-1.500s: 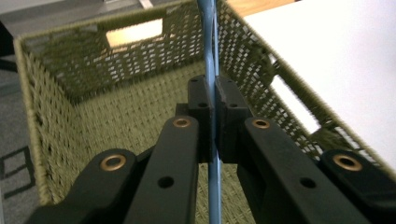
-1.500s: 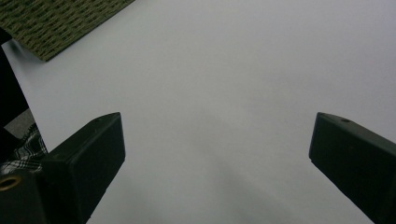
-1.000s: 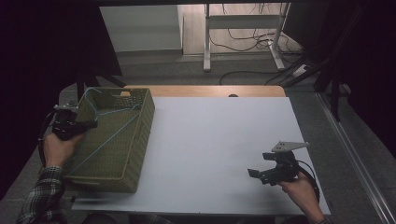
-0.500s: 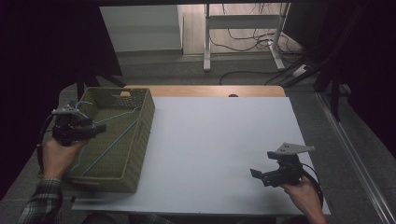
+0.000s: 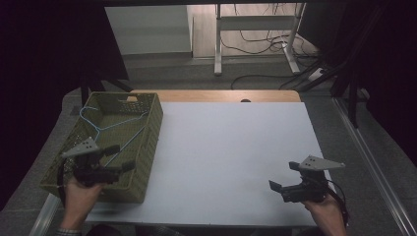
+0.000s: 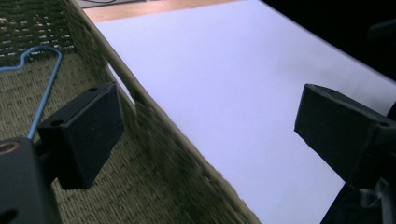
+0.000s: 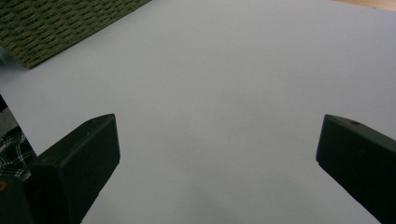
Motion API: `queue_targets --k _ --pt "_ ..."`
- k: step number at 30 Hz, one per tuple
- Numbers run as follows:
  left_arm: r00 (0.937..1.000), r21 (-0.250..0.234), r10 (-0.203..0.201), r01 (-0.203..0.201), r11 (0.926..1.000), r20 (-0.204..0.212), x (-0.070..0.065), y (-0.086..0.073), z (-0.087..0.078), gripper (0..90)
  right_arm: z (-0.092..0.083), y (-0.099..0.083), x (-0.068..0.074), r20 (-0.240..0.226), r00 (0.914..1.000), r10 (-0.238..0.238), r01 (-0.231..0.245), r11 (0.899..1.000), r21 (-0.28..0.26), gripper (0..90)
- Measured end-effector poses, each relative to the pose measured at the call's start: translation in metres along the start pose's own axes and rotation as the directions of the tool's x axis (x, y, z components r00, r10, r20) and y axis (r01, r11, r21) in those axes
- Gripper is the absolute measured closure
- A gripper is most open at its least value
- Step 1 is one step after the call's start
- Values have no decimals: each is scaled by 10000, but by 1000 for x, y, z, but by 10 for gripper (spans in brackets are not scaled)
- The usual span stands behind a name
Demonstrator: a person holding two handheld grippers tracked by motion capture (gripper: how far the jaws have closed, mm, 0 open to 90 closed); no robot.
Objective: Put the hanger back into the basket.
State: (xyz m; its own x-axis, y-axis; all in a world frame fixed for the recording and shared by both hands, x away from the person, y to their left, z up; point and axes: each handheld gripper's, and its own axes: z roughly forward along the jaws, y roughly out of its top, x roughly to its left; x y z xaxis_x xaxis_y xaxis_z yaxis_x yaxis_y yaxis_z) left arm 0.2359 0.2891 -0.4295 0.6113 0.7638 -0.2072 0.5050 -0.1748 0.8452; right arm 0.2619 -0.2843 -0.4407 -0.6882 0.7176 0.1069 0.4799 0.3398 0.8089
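An olive woven basket (image 5: pixel 147 147) stands at the table's left, with a blue wire hanger (image 5: pixel 105 127) lying inside it. My left gripper (image 5: pixel 121 157) hovers over the basket's near right part. Its jaws have just been opening and stand open with nothing gripped. In the left gripper view the left gripper (image 6: pixel 210 123) straddles the basket's wall (image 6: pixel 163 135), with the hanger (image 6: pixel 44 88) to the left of it. My right gripper (image 5: pixel 284 176) is open over the white table's near right. In its own view the right gripper (image 7: pixel 217 154) has only bare table between its jaws.
The white tabletop (image 5: pixel 236 147) stretches between the two hands, with a wooden strip (image 5: pixel 216 96) along its far edge. A basket corner (image 7: pixel 56 23) and a plaid sleeve (image 7: pixel 14 144) lie at the left of the right gripper view. Desk legs and cables stand on the floor beyond.
My left gripper has drawn back along the basket toward the near edge and opened its jaws. The hanger stays in the basket. The right gripper has shifted slightly.
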Motion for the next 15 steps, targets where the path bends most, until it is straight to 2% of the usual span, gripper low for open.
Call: queue_targets --k 1,2,3,4,5,6,10,15 --pt "10000 0 0 0 10000 0 0 0 0 76 -1 -1 0 36 10000 36 -36 10000 -4 0" --pt "9992 296 385 -381 9988 -130 -9 -6 4 67 -1 -3 -1 61 9999 82 -82 10000 18 0" --pt "9992 296 385 -381 9988 -130 -9 -6 4 57 -1 -4 -1 82 9999 92 -92 10000 24 0" --pt "9944 621 969 -943 9936 -412 -18 -12 9 46 -2 -6 -2 76 9999 148 -148 9999 41 0" --pt "9944 621 969 -943 9936 -412 -18 -12 9 40 -2 -6 -2 76 9999 148 -148 9999 41 0" --pt "9893 918 1341 -1285 9875 -582 -23 -16 14 29 0 -8 -3 85 9998 153 -154 9998 83 0" --pt "9885 1247 1437 -1369 9827 -479 -25 -20 22 0 5 -13 -6 213 9997 92 -100 9992 394 0" --pt "9911 1131 1269 -1218 9861 -391 -23 -19 21 0 7 -15 -8 231 9997 51 -62 9987 497 0"
